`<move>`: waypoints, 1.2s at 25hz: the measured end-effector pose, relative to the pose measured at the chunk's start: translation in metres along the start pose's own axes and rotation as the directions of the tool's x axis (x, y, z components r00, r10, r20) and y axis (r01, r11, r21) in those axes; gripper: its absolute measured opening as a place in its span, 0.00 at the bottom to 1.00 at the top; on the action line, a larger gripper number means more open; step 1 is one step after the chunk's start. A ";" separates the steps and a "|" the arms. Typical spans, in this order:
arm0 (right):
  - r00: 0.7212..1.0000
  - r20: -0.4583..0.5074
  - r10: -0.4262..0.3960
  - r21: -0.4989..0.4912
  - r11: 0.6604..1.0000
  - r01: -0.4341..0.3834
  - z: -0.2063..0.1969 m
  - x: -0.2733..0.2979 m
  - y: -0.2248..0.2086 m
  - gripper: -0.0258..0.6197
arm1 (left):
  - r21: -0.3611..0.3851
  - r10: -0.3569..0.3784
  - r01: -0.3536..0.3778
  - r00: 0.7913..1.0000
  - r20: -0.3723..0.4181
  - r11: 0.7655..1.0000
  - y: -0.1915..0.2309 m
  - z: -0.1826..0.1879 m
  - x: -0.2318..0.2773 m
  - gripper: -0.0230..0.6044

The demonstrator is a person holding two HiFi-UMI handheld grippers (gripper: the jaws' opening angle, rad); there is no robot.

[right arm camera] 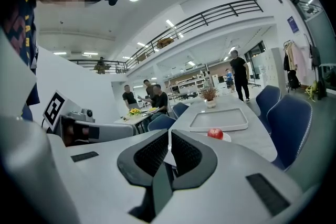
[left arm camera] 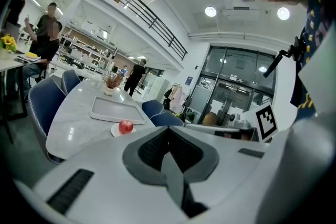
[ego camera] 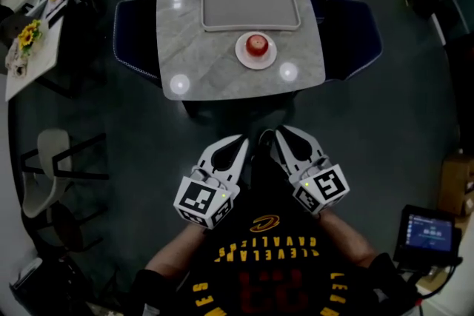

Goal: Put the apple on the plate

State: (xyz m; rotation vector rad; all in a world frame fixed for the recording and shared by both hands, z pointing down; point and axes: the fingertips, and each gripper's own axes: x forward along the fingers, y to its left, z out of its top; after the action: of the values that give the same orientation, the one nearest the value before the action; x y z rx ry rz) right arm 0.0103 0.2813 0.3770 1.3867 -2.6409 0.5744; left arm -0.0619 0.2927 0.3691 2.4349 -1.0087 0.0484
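table [ego camera: 191, 48]: glossy marbled stone; tray [ego camera: 252, 5]: matt grey; apple [ego camera: 257, 45]: shiny

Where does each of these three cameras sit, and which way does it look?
Head view: on the person's head, looking steeply down at the table, apple and plate; left gripper, right gripper and shirt show.
Left gripper view: rides that gripper, looking along its shut jaws toward the table; shirt at right.
Right gripper view: likewise on its gripper, jaws shut; shirt at left.
All three share the apple on its plate.
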 end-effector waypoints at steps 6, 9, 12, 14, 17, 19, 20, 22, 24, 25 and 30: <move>0.998 0.018 0.053 0.005 0.999 -0.053 0.022 0.033 -0.039 0.05 | 0.037 0.060 -0.061 0.998 0.025 0.997 0.021 0.026 0.040 0.04; 0.996 0.016 0.088 0.006 0.996 -0.088 0.035 0.050 -0.070 0.05 | 0.054 0.088 -0.090 0.996 0.029 0.994 0.026 0.039 0.073 0.04; 0.993 0.006 0.116 0.015 0.993 -0.116 0.039 0.059 -0.091 0.05 | 0.087 0.129 -0.130 0.991 0.025 0.988 0.027 0.048 0.094 0.04; 0.991 -0.004 0.135 0.025 0.991 -0.135 0.039 0.063 -0.098 0.05 | 0.104 0.155 -0.157 0.988 0.026 0.982 0.027 0.050 0.100 0.04; 0.987 -0.005 0.162 0.040 0.986 -0.161 0.047 0.073 -0.120 0.05 | 0.093 0.193 -0.194 0.981 0.022 0.976 0.035 0.052 0.120 0.04; 0.985 -0.002 0.175 0.054 0.983 -0.175 0.053 0.081 -0.137 0.05 | 0.087 0.223 -0.224 0.975 0.021 0.971 0.040 0.058 0.134 0.04; 0.983 -0.003 0.182 0.064 0.981 -0.181 0.054 0.084 -0.144 0.05 | 0.087 0.233 -0.235 0.972 0.024 0.968 0.041 0.060 0.140 0.04; 0.981 -0.013 0.194 0.085 0.978 -0.192 0.052 0.088 -0.156 0.05 | 0.082 0.247 -0.248 0.969 0.024 0.965 0.044 0.060 0.148 0.04; 0.978 -0.025 0.205 0.115 0.973 -0.201 0.045 0.092 -0.164 0.05 | 0.060 0.262 -0.263 0.965 0.017 0.963 0.048 0.061 0.154 0.04; 0.978 -0.028 0.208 0.135 0.970 -0.203 0.041 0.094 -0.167 0.05 | 0.049 0.270 -0.270 0.963 0.013 0.962 0.051 0.062 0.156 0.04; 0.976 -0.073 0.207 0.192 0.963 -0.190 0.022 0.111 -0.178 0.05 | 0.013 0.283 -0.283 0.959 -0.008 0.959 0.081 0.056 0.164 0.04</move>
State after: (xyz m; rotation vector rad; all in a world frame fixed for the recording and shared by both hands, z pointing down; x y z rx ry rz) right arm 0.0923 0.0963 0.4352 1.1103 -2.7275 0.9035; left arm -0.0058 0.1106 0.3909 2.2793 -1.3486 0.1636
